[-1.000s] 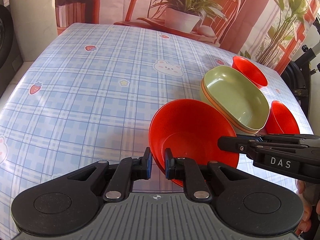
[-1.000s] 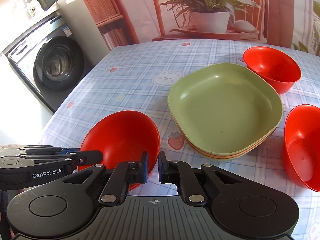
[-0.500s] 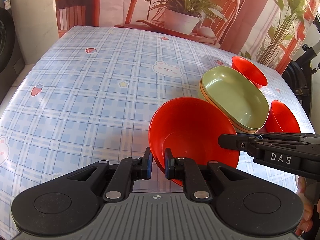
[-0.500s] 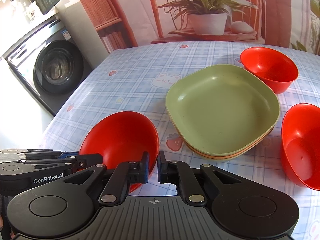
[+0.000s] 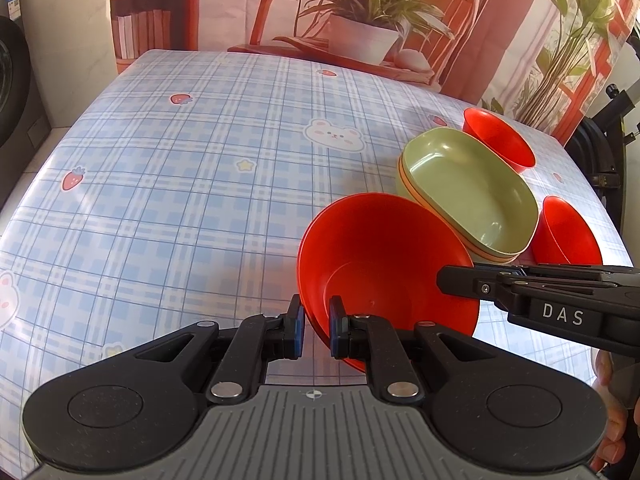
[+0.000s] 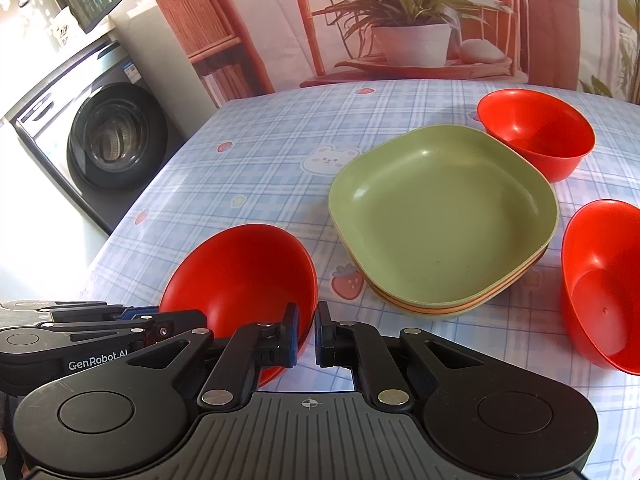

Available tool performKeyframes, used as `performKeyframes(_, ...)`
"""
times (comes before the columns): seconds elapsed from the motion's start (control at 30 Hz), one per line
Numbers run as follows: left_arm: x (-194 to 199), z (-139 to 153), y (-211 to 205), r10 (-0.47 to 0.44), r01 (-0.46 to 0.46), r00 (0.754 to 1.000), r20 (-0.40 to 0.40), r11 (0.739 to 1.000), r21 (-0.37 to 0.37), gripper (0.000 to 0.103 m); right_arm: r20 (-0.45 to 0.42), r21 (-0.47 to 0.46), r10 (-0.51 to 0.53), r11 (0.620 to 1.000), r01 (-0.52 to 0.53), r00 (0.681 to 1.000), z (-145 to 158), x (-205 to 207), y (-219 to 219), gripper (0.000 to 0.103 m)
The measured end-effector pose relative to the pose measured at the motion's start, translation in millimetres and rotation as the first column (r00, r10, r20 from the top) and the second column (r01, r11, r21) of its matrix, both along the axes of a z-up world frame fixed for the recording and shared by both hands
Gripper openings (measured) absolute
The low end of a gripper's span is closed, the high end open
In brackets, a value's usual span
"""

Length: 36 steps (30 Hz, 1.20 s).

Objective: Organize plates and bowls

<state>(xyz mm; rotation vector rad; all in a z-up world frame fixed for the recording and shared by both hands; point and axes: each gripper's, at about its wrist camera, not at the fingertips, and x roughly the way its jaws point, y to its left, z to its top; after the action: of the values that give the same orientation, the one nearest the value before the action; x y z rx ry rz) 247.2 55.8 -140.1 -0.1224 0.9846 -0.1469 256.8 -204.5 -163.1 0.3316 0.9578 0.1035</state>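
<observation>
A red bowl (image 5: 380, 256) (image 6: 240, 276) hangs tilted just above the checked tablecloth (image 5: 160, 200), held from both sides. My left gripper (image 5: 317, 332) is shut on its left rim, one pad inside the bowl and one outside. My right gripper (image 6: 307, 334) is shut on the opposite rim, and in the left wrist view it reaches in from the right (image 5: 444, 284). Behind the bowl sits a stack of square plates with a green plate (image 5: 472, 192) (image 6: 440, 216) on top. Two more red bowls stand by the stack, one behind it (image 6: 536, 132) and one to its right (image 6: 604, 280).
A washing machine (image 6: 104, 140) stands off the table's left side. A backdrop printed with a potted plant (image 5: 360, 40) hangs behind the far edge. The left half of the tablecloth shows only printed strawberries and bears.
</observation>
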Motion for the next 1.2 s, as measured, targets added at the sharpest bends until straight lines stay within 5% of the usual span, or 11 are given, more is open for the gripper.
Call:
performKeyframes(0.7,15.7,40.0,-29.5,-0.066,0.066,0.995,0.081,0.998,-0.003,0.013,0.121,0.015,-0.079,0.997,0.078,0.989,36.2,-3.1,-35.9,0.006)
performKeyframes(1.07,41.1,57.3,-92.4,-0.218,0.215,0.968,0.122,0.976,0.039,0.015,0.187,0.028,-0.220,0.975,0.219,0.957,54.1,-18.1,-95.7,0.005)
performKeyframes(1.2,56.2,53.9,-122.4,-0.268,0.270,0.960,0.082,0.963,-0.010,0.015,0.203,0.026,-0.297,0.954,0.298,0.933,51.7,-32.3,-124.3,0.004)
